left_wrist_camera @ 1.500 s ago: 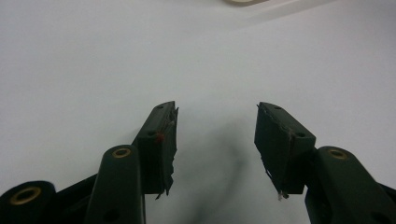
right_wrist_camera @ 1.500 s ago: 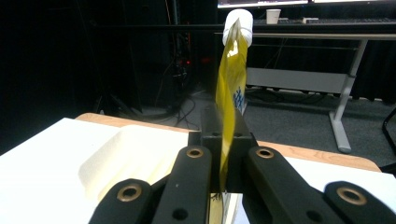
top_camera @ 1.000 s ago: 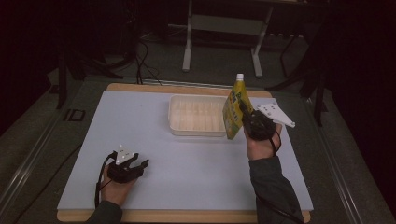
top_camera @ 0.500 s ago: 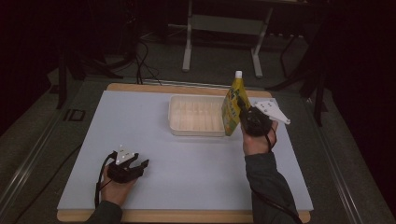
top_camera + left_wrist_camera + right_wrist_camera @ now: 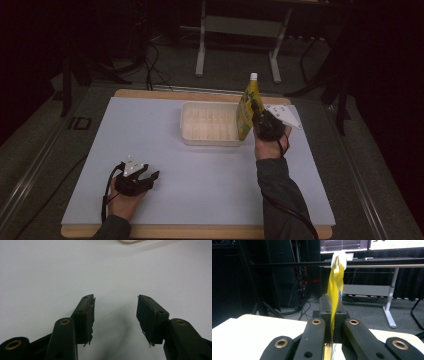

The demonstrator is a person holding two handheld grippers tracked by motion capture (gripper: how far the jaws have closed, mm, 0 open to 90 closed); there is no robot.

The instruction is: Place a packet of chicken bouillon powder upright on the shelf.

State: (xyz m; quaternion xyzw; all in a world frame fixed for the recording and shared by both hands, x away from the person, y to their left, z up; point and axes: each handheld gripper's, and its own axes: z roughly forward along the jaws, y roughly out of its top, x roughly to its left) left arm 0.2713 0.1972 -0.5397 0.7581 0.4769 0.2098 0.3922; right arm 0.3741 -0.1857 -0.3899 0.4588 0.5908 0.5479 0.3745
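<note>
A yellow pouch point(image 5: 248, 107) with a white cap stands upright in the air at the right end of a clear plastic tray point(image 5: 212, 123). My right gripper point(image 5: 260, 117) is shut on the pouch's lower part. In the right gripper view the pouch point(image 5: 335, 287) rises edge-on from between the closed jaws, its white cap at the top. My left gripper point(image 5: 145, 179) rests low on the white mat near the front left, held by a hand. In the left gripper view my left gripper point(image 5: 115, 312) is open, with only bare mat between the fingers point(image 5: 86, 315).
The white mat point(image 5: 165, 165) covers a wooden board on the table. A corner of the tray point(image 5: 130, 241) shows at the top of the left gripper view. Behind the table stand a desk frame point(image 5: 240, 30), cables and dark equipment.
My right gripper has moved a little to the left with the pouch, bringing it against the tray's right end. The left gripper has not moved.
</note>
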